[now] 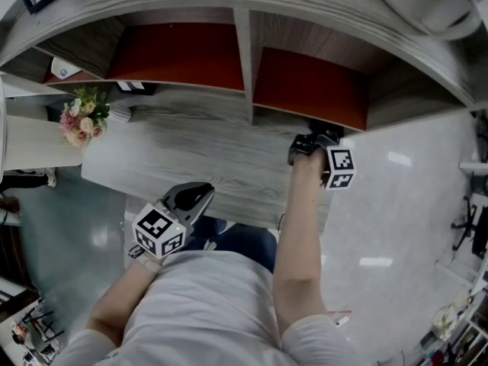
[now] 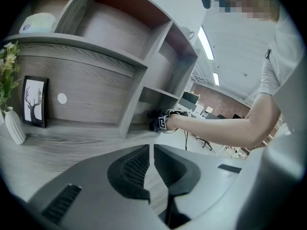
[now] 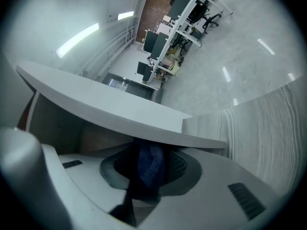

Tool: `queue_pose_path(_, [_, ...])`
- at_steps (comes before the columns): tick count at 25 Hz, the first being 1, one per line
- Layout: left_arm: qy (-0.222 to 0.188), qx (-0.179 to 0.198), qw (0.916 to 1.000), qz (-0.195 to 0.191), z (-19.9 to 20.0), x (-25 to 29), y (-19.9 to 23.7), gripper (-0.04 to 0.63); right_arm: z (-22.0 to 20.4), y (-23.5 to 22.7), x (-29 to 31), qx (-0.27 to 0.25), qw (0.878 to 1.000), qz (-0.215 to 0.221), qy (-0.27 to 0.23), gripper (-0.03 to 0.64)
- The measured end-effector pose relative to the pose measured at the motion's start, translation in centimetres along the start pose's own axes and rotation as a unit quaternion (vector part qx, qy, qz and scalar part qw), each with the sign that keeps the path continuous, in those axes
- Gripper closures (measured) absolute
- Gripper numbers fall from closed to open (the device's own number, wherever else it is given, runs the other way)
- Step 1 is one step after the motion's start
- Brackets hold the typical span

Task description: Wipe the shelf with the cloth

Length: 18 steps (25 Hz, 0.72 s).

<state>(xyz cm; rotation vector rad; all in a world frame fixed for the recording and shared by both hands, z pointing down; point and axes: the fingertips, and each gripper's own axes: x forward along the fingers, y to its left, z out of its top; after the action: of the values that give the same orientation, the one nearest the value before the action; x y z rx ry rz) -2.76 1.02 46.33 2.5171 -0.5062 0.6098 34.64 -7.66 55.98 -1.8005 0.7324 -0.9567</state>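
My left gripper [image 1: 200,194] hovers over the wooden ledge [image 1: 191,147], its jaws drawn together with nothing between them. The flowers [image 1: 84,117] stand well off to its left. Further right and ahead of it, my right gripper [image 1: 309,143] reaches to the mouth of the right-hand compartment of the shelf [image 1: 244,59]. Its jaws are clamped on the dark blue cloth [image 3: 149,166], which is bunched between the pads just beneath a shelf board ahead of them.
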Motion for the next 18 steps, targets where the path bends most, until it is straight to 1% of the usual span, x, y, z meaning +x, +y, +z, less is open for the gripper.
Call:
queue_pose_path(5, [-0.005, 0.003, 1.0000, -0.001, 0.3, -0.1, -0.3, 0.577, 1.6, 5.5, -1.6, 0.015, 0.997, 0.073, -0.037, 0.514])
queue_pose_path(9, [-0.009, 0.004, 1.0000, -0.002, 0.4, -0.4, -0.2, 0.577, 2.3, 6.9, -3.1, 0.037, 0.992, 0.108, -0.057, 0.515])
queue_pose_path(12, [-0.008, 0.005, 0.9999, -0.005, 0.2, -0.6, -0.2, 0.577, 2.3, 6.3, -4.0, 0.039, 0.991, 0.112, -0.060, 0.517])
queue_pose_path(15, [-0.006, 0.007, 0.9999, -0.012, 0.0, -0.6, -0.2, 0.577, 1.9, 4.9, -4.9, 0.023, 0.993, 0.098, -0.054, 0.517])
queue_pose_path(18, [-0.006, 0.009, 0.9998, -0.018, 0.0, -0.5, -0.2, 0.577, 1.2, 3.6, -6.3, -0.017, 0.996, 0.082, -0.034, 0.517])
